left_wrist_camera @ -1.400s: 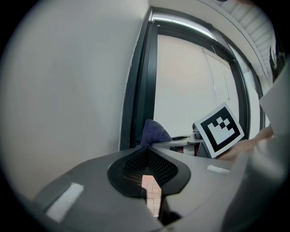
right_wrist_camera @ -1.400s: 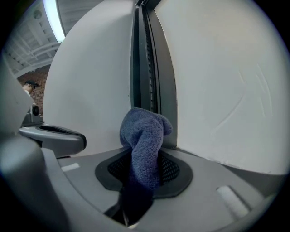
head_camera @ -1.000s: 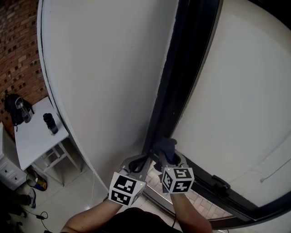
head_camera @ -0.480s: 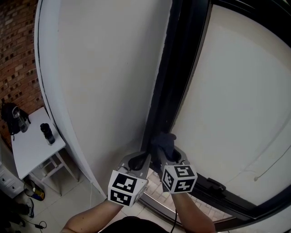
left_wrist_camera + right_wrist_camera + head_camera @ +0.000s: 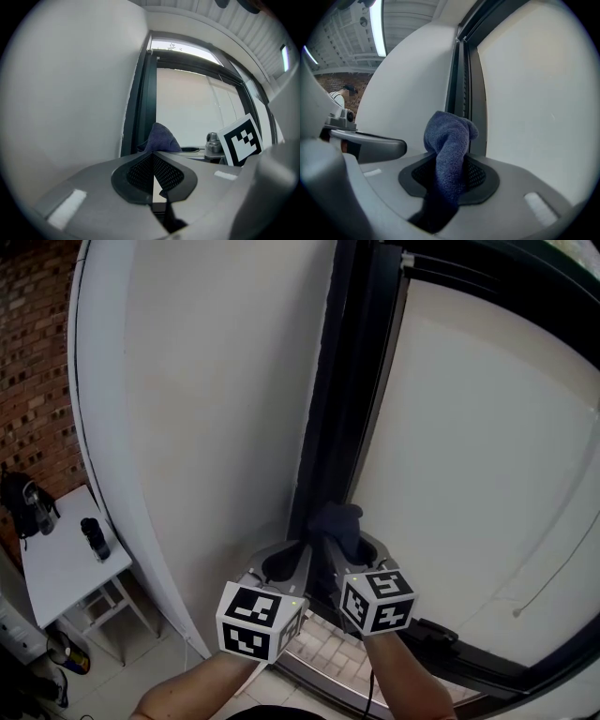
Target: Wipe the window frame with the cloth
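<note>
pinching the cloth, right hand-held gripper hides its lower end; left hand-held gripper closed, empty.

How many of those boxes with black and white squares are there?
2. The left cube rides on the left gripper, the right cube on the right gripper, side by side at the picture's bottom. No others show.

A white wall is filling the left; a dark window frame is running up beside it, edging a pale pane; a brick wall is showing far left; a small white table is standing on pale floor; a strip light is glowing overhead.
</note>
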Action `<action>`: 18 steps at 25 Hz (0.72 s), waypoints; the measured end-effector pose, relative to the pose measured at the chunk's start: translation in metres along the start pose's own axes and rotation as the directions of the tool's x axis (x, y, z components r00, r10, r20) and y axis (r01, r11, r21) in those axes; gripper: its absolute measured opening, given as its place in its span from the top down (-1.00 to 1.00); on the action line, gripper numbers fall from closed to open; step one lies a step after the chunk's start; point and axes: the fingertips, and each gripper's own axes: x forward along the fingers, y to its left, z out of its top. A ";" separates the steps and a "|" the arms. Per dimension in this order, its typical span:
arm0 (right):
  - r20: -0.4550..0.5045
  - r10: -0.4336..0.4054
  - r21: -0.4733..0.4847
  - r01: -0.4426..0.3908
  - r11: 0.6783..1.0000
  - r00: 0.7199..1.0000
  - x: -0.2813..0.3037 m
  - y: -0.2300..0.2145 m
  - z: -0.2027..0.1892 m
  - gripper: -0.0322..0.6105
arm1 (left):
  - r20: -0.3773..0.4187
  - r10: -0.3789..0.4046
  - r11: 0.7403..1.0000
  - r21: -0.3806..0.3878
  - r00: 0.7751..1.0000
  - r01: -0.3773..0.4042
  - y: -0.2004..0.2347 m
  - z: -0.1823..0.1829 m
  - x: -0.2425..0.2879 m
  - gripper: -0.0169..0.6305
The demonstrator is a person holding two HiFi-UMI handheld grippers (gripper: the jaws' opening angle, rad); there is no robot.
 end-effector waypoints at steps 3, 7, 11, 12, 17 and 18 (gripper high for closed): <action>0.024 -0.008 -0.009 0.009 1.000 1.000 -0.004 -0.003 0.017 0.52 | 0.014 0.007 1.000 0.007 1.000 -0.007 0.000 0.013 0.002 0.97; 0.049 0.022 -0.007 -0.022 1.000 0.999 -0.007 -0.004 0.047 0.52 | 0.043 -0.001 1.000 0.006 0.999 0.000 -0.005 0.034 0.010 0.97; 0.062 0.030 -0.062 -0.026 0.998 0.998 -0.005 -0.005 0.076 0.52 | 0.065 0.017 1.000 0.003 0.998 -0.017 -0.004 0.050 0.014 0.97; 0.065 0.030 -0.067 -0.025 0.997 0.997 -0.004 -0.005 0.079 0.52 | 0.068 0.018 1.000 0.007 0.997 -0.019 -0.004 0.051 0.015 0.97; 0.078 0.025 -0.066 -0.020 0.998 0.997 0.002 -0.010 0.093 0.52 | 0.083 0.025 0.999 0.027 0.996 -0.027 -0.001 0.063 0.020 0.97; 0.083 0.022 -0.070 -0.016 0.997 0.996 0.002 -0.011 0.096 0.52 | 0.087 0.026 0.999 0.028 0.996 -0.028 -0.001 0.066 0.021 0.97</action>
